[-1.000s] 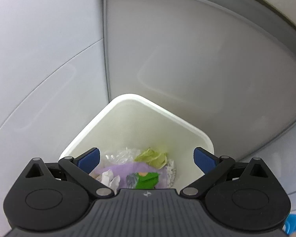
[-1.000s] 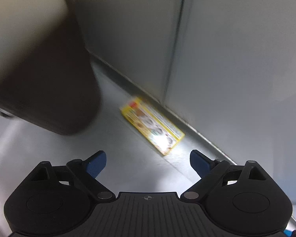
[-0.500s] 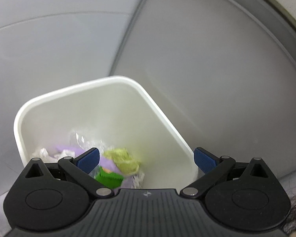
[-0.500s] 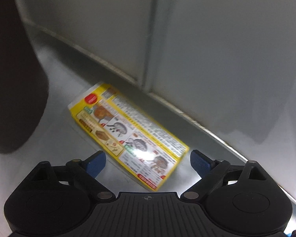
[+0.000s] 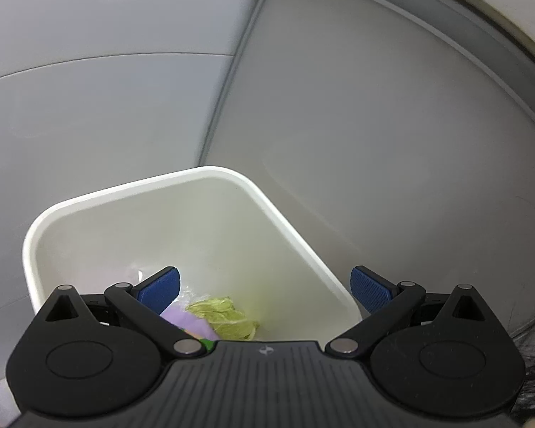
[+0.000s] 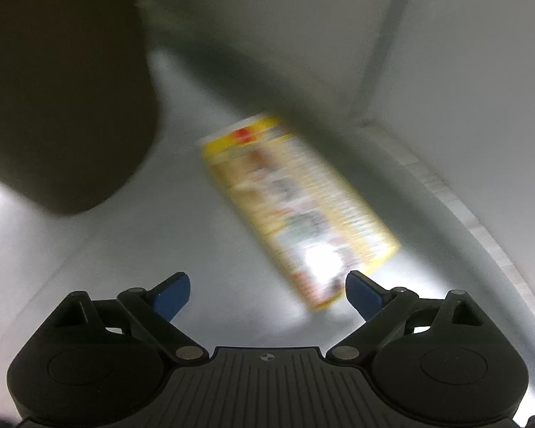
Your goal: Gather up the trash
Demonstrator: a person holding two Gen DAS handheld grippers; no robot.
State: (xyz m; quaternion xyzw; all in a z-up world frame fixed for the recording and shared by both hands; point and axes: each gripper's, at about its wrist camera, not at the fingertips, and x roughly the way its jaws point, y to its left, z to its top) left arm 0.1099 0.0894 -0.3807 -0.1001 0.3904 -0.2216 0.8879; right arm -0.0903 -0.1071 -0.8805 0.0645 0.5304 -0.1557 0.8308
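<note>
Hanging open and empty above the white bin [image 5: 210, 178], which holds crumpled trash [image 5: 224, 315], the left tool [image 5: 265, 287] is matched by the right tool [image 6: 267, 290], likewise open, with the blurred yellow packet [image 6: 296, 210] just ahead between its fingers.

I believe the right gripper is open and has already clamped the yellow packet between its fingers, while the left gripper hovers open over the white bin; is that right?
Not quite: the right gripper is open, but the yellow packet is not clamped. In the right wrist view it lies flat on the grey surface ahead of the fingers. The left gripper does hover open over the white bin.
</note>
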